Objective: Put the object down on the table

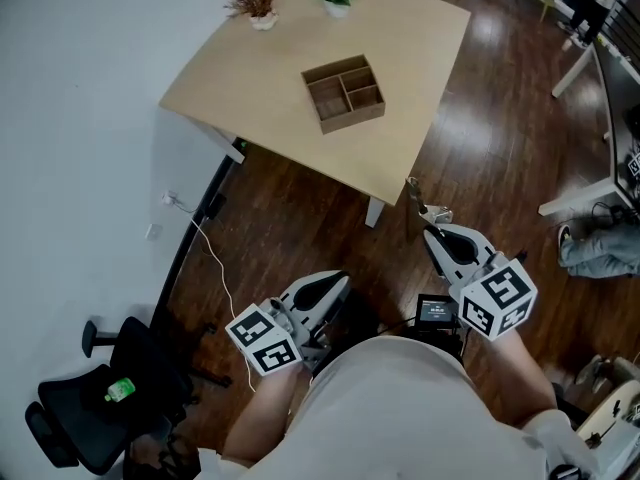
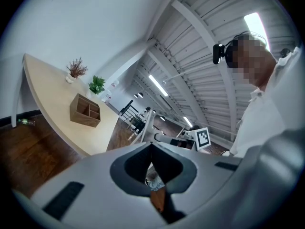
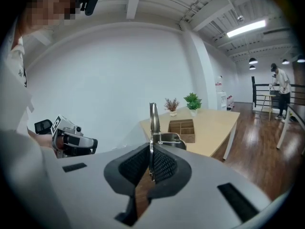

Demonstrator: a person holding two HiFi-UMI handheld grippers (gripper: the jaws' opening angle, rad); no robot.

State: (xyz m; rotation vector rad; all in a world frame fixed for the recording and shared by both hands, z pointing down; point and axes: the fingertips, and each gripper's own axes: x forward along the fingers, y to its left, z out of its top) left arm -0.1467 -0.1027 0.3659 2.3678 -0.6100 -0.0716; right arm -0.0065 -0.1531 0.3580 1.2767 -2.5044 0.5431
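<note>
Right gripper (image 1: 433, 230) was clamped on a thin metal utensil (image 3: 153, 118). The utensil stood upright out of the jaws, off the table (image 1: 260, 88), over the floor just short of the near edge. Left gripper (image 1: 338, 282) had its jaws together with nothing between them. Judgement: the carry was not finished. Best to reach forward over bare tabletop, clear of the wooden divider box (image 1: 344, 92), lower until the utensil touches the top, and only then open. The slim handle may tip or slide on release.
</note>
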